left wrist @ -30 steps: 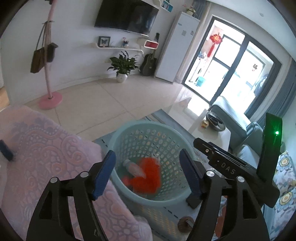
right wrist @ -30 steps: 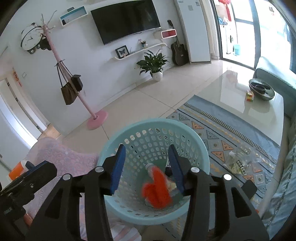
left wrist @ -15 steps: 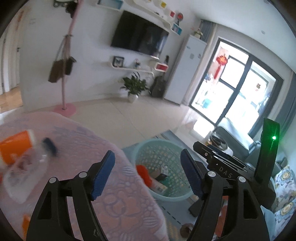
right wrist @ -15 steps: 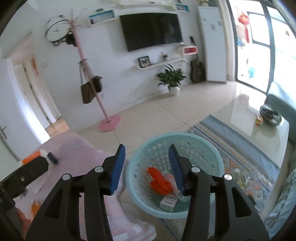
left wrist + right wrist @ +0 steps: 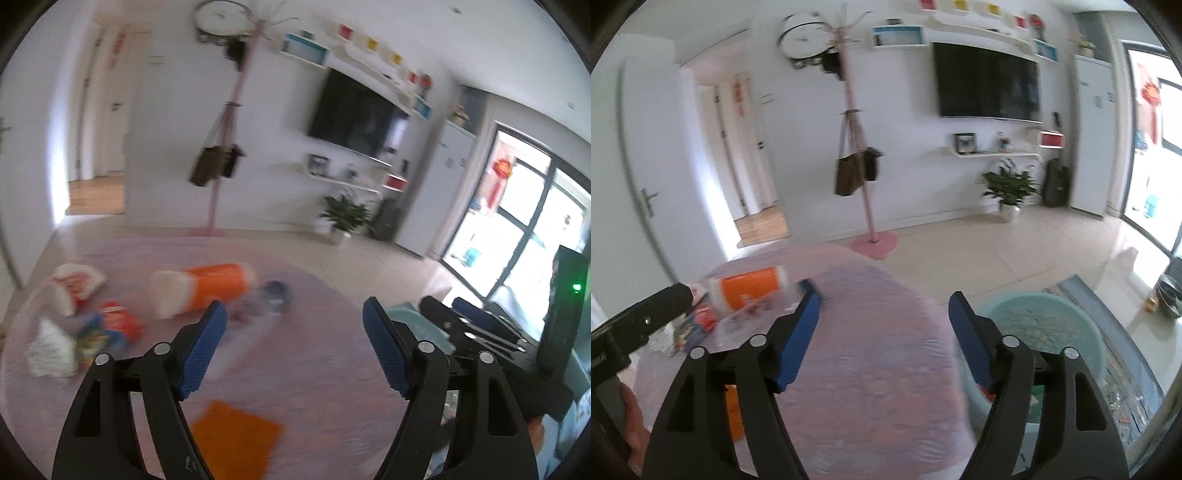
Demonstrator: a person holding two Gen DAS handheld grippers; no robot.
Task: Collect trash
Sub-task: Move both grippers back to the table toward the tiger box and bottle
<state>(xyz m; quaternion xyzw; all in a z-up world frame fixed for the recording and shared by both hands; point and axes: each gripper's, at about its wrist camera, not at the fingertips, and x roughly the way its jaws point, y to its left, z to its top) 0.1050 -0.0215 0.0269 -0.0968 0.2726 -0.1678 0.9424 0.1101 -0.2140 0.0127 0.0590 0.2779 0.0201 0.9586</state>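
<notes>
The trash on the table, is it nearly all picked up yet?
Not yet. Some orange trash already lies in the teal basket. Both the left gripper and right gripper are open and empty. The orange cup, snack packets and orange sheet remain.

Round table point(image 5: 314, 369) under pink cloth: orange-white tub point(image 5: 203, 291) on side, clear bottle point(image 5: 266, 302), snack packs point(image 5: 110, 325), white wrapper point(image 5: 51, 350), orange sheet point(image 5: 236, 439)

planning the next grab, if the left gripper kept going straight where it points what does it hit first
Probably the clear bottle lying just past the open left gripper, with the orange-and-white container slightly left of that line. Blur makes depth uncertain.
</notes>
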